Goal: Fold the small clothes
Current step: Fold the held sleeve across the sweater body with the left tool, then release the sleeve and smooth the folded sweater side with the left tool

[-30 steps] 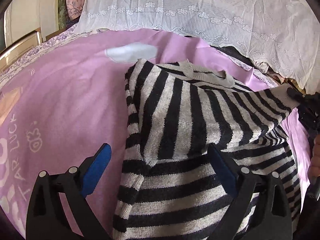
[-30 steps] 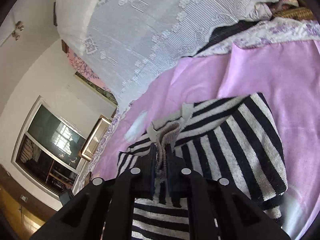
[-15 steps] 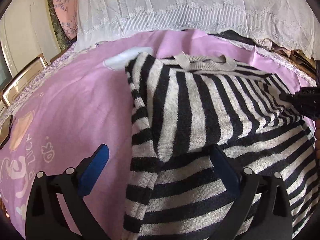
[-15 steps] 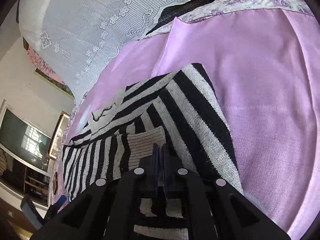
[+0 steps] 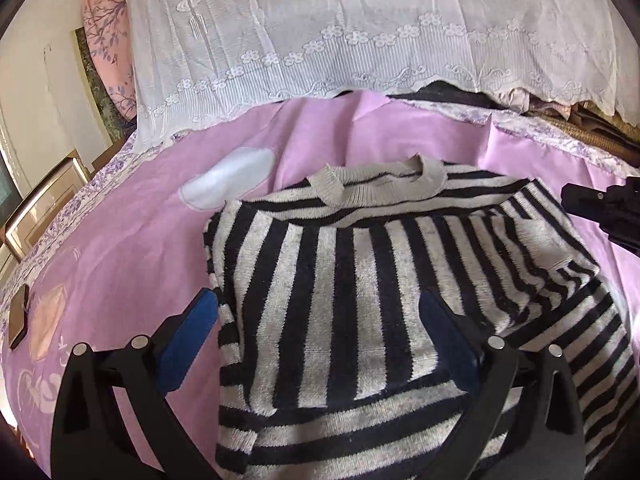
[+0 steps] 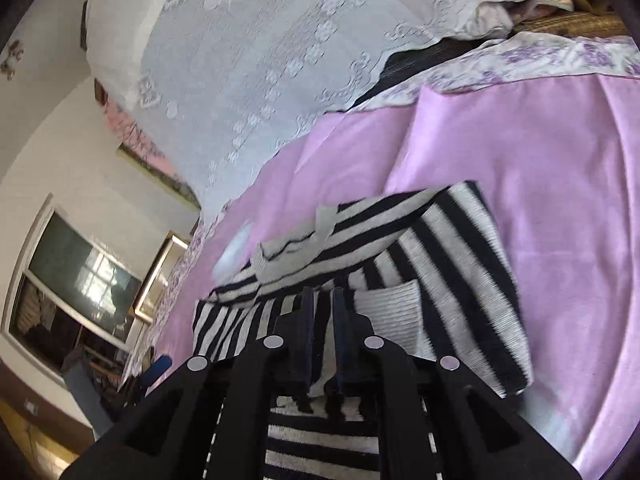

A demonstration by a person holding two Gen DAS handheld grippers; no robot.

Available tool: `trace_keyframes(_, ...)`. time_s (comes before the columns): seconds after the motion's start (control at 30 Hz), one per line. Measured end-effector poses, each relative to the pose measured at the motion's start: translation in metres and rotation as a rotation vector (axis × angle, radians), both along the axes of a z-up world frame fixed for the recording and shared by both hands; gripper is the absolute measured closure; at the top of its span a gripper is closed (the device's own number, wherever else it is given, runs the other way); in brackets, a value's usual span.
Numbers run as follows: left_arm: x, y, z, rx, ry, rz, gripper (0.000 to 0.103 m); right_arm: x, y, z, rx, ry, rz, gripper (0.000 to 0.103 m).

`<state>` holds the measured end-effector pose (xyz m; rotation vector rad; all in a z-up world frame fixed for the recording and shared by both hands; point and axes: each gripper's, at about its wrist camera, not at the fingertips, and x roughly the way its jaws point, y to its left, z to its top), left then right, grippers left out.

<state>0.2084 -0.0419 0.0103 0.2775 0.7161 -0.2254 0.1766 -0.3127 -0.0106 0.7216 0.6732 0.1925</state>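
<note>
A black-and-grey striped sweater point(image 5: 360, 280) lies on the pink blanket point(image 5: 120, 240), its grey collar point(image 5: 376, 184) at the far side. One sleeve is folded across the body, and its ribbed grey cuff point(image 5: 544, 244) lies flat on the stripes. My left gripper point(image 5: 316, 304) hovers open above the sweater's near half, its blue pads wide apart and holding nothing. My right gripper point(image 6: 324, 300) sits just left of the cuff point(image 6: 388, 312) over the sweater point(image 6: 460, 260). Its jaws are opening with a narrow gap, and nothing is pinched between them. It also shows at the right edge of the left wrist view, right gripper point(image 5: 600, 208).
A white lace cloth point(image 5: 360, 40) hangs behind the bed. A white patch point(image 5: 228, 180) marks the blanket left of the collar. A small dark flat object point(image 5: 18, 316) lies at the blanket's left edge. A woven basket point(image 6: 572, 24) sits far right. A window point(image 6: 80, 280) is on the left wall.
My right gripper laid the sleeve across the sweater and let go of the cuff, its jaws parting slightly. My left gripper shifted sideways and rolled, staying open over the sweater.
</note>
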Motion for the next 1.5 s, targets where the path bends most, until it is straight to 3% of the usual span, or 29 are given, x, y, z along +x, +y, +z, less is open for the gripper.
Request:
trace_keyframes(0.07, 0.018, 0.002, -0.024, 0.012, 0.076, 0.025, 0.004, 0.013, 0.008, -0.016, -0.024, 0.052, 0.023, 0.083)
trace_keyframes(0.1, 0.025, 0.008, -0.033, -0.018, 0.118, 0.023, 0.004, 0.019, 0.009, -0.027, -0.049, 0.097, 0.02, 0.08)
trace_keyframes(0.17, 0.036, 0.025, -0.038, -0.131, 0.188, 0.026, 0.004, 0.026, 0.006, -0.049, -0.062, 0.14, 0.024, 0.103)
trace_keyframes(0.23, 0.039, 0.031, -0.04, -0.168, 0.205, 0.04, 0.004, 0.023, -0.001, -0.053, -0.022, 0.143, 0.009, 0.103)
trace_keyframes(0.33, 0.031, 0.029, -0.034, -0.143, 0.159, 0.042, 0.004, 0.018, 0.002, -0.05, -0.049, 0.135, 0.0, 0.103)
trace_keyframes(0.4, 0.026, 0.034, -0.02, -0.142, 0.089, 0.067, 0.004, 0.013, 0.008, -0.041, -0.096, 0.131, -0.013, 0.098)
trace_keyframes(0.5, 0.036, 0.05, -0.005, -0.173, 0.061, 0.118, 0.004, 0.003, 0.027, -0.021, -0.147, 0.078, 0.007, 0.075)
trace_keyframes(0.53, 0.044, 0.055, -0.006, -0.174, 0.078, 0.135, 0.004, 0.001, 0.034, -0.016, -0.159, 0.063, 0.021, 0.069)
trace_keyframes(0.6, 0.063, 0.064, -0.018, -0.168, 0.12, 0.184, 0.004, 0.0, 0.052, -0.011, -0.211, 0.053, 0.063, 0.068)
trace_keyframes(0.67, 0.083, 0.069, -0.044, -0.157, 0.22, 0.211, 0.004, 0.004, 0.072, -0.019, -0.298, 0.092, 0.111, 0.066)
trace_keyframes(0.7, 0.088, 0.073, -0.052, -0.191, 0.264, 0.205, 0.004, 0.005, 0.078, -0.027, -0.343, 0.117, 0.125, 0.066)
trace_keyframes(0.77, 0.085, 0.078, -0.047, -0.224, 0.253, 0.215, 0.004, 0.004, 0.089, -0.034, -0.437, 0.085, 0.121, 0.065)
trace_keyframes(0.83, 0.081, 0.075, -0.047, -0.195, 0.234, 0.214, 0.004, 0.003, 0.096, -0.031, -0.489, 0.084, 0.116, 0.065)
trace_keyframes(0.93, 0.066, 0.075, -0.037, -0.177, 0.173, 0.217, 0.004, -0.001, 0.092, -0.03, -0.473, 0.075, 0.108, 0.065)
trace_keyframes(1.07, 0.042, 0.084, -0.018, -0.223, 0.103, 0.19, 0.005, -0.011, 0.087, -0.019, -0.453, 0.06, 0.068, 0.063)
trace_keyframes(1.13, 0.04, 0.08, -0.018, -0.192, 0.088, 0.185, 0.005, -0.011, 0.083, -0.016, -0.465, 0.056, 0.034, 0.058)
trace_keyframes(1.23, 0.053, 0.069, -0.036, -0.074, 0.124, 0.227, 0.004, -0.007, 0.068, -0.025, -0.43, 0.084, 0.014, 0.057)
trace_keyframes(1.3, 0.058, 0.069, -0.042, -0.079, 0.152, 0.226, 0.004, -0.004, 0.065, -0.031, -0.422, 0.081, 0.03, 0.056)
trace_keyframes(1.43, 0.049, 0.072, -0.035, -0.073, 0.089, 0.254, 0.004, -0.006, 0.084, -0.028, -0.506, 0.053, 0.069, 0.032)
trace_keyframes(1.5, 0.04, 0.07, -0.03, -0.055, 0.044, 0.262, 0.004, -0.011, 0.088, -0.026, -0.533, 0.039, 0.063, 0.03)
